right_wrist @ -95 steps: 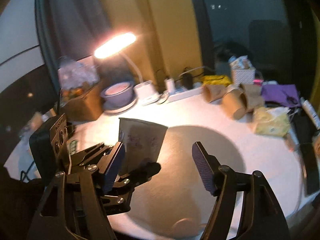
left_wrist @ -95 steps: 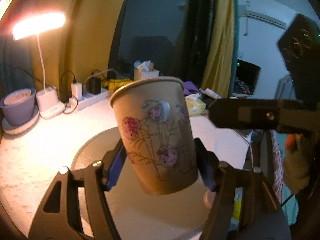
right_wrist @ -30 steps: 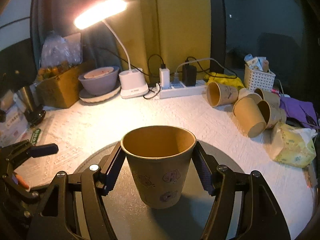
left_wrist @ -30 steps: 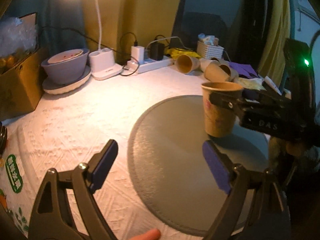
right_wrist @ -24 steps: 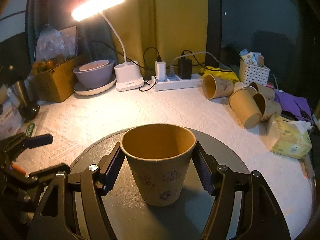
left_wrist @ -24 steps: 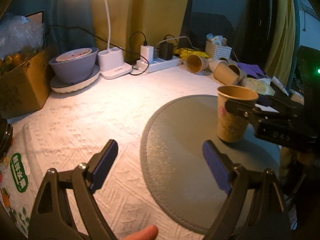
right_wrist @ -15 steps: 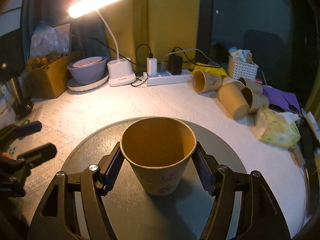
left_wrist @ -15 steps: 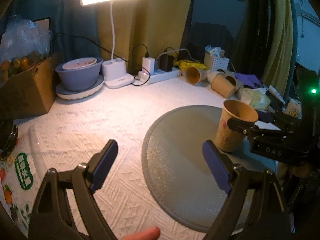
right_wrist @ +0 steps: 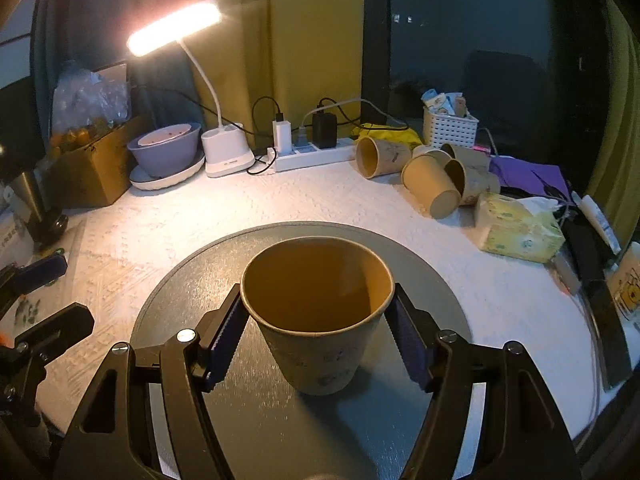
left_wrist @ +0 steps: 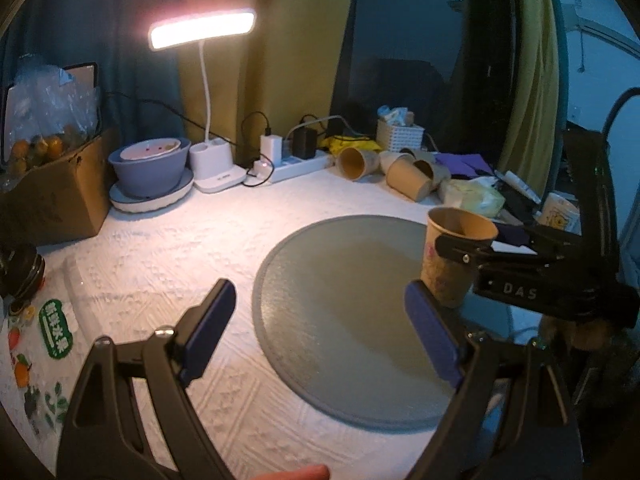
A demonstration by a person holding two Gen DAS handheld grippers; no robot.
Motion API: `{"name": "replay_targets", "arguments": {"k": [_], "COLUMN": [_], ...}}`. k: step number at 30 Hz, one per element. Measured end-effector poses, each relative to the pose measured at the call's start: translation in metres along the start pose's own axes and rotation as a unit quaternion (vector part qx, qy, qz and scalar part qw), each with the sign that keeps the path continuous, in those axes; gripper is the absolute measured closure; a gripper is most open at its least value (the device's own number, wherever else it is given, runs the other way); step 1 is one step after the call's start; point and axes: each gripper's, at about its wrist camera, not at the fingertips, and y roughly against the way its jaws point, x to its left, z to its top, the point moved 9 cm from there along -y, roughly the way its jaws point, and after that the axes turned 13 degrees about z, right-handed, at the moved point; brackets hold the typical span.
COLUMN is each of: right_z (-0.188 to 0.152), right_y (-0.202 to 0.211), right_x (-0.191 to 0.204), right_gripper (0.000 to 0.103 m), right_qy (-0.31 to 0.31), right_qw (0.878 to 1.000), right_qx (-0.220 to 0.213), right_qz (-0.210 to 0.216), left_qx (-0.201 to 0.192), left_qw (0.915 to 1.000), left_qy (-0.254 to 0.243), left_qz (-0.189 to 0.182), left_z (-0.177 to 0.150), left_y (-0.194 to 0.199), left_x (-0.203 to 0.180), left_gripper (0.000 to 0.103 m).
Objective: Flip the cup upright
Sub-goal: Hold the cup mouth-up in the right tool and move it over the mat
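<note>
**Standing Tall, Release Pending**

Hovering empty with its jaws spread wide, the left gripper (left_wrist: 320, 332) is watching the printed brown paper cup (left_wrist: 454, 256) sitting upright on the round grey mat (left_wrist: 340, 320).

Pinching that cup (right_wrist: 318, 316), the right gripper (right_wrist: 318, 340) is risking a crushed wall or a topple if it withdraws unevenly.

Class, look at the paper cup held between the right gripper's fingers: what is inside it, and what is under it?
The paper cup looks empty inside. Under it lies the round grey mat. Whether its base touches the mat is hidden. The right gripper clamps it.
</note>
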Motion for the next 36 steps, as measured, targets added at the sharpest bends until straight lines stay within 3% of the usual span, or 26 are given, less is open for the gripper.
{"name": "replay_targets", "arguments": {"k": [23,36], "right_z": [-0.005,0.012], "right_y": [0.068,-0.011], "right_x": [0.014,-0.01], "right_gripper": [0.031,0.031], "right_qy": [0.0,-0.003], "right_qw": [0.998,1.0], "right_qx": [-0.064,-0.021], "right_qz": [-0.01,0.012], "left_qx": [-0.067,0.001], "left_qw": [0.9974,0.9998], "left_qy": [-0.024,-0.015], "left_qz": [-0.01,0.016], "left_z": [0.005,-0.003], "left_y": [0.073,-0.01], "left_x": [-0.009,0.003], "left_gripper": [0.015,0.015]}}
